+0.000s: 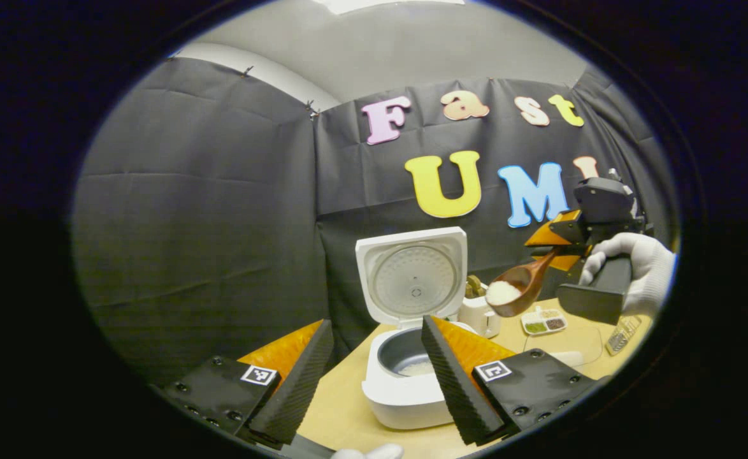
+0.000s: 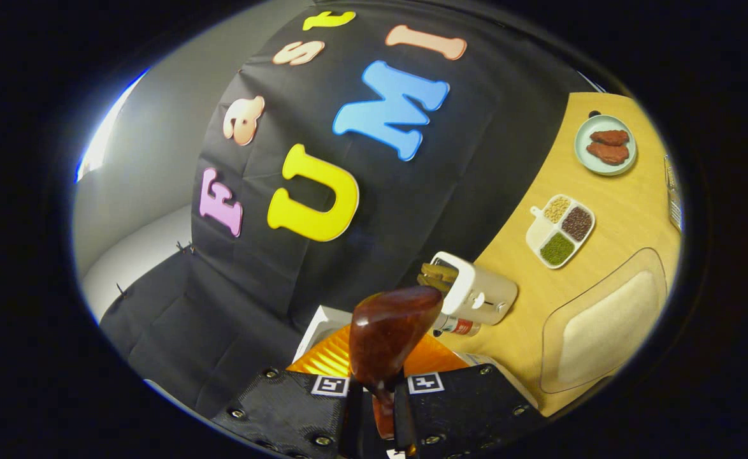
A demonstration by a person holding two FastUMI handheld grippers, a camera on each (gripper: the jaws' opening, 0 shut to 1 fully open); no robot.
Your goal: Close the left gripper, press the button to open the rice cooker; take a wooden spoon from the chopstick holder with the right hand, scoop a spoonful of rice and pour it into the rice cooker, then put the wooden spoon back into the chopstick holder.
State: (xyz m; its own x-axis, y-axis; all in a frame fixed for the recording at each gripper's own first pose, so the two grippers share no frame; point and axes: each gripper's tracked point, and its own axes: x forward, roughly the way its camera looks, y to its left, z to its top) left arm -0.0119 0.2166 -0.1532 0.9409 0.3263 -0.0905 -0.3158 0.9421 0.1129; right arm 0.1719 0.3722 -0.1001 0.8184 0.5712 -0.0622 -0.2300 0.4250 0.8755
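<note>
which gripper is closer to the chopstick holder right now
Right. The right gripper, holding the wooden spoon, hangs just above and beside the chopstick holder. The left gripper sits back on the rice cooker's near side.

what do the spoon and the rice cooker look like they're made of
Spoon: looks like dark reddish-brown wood with a glossy varnish, judging by the highlights on its bowl.
Rice cooker: body probably smooth white plastic; the disc inside the raised lid looks like dull metal; the inner pot looks dark grey, possibly coated.

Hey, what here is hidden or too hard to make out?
- Rice cooker pot: left gripper view, partly behind a finger.
- Wooden spoon handle: right gripper view, buried between the right gripper fingers.
- Chopstick holder contents: left gripper view, too small.
</note>
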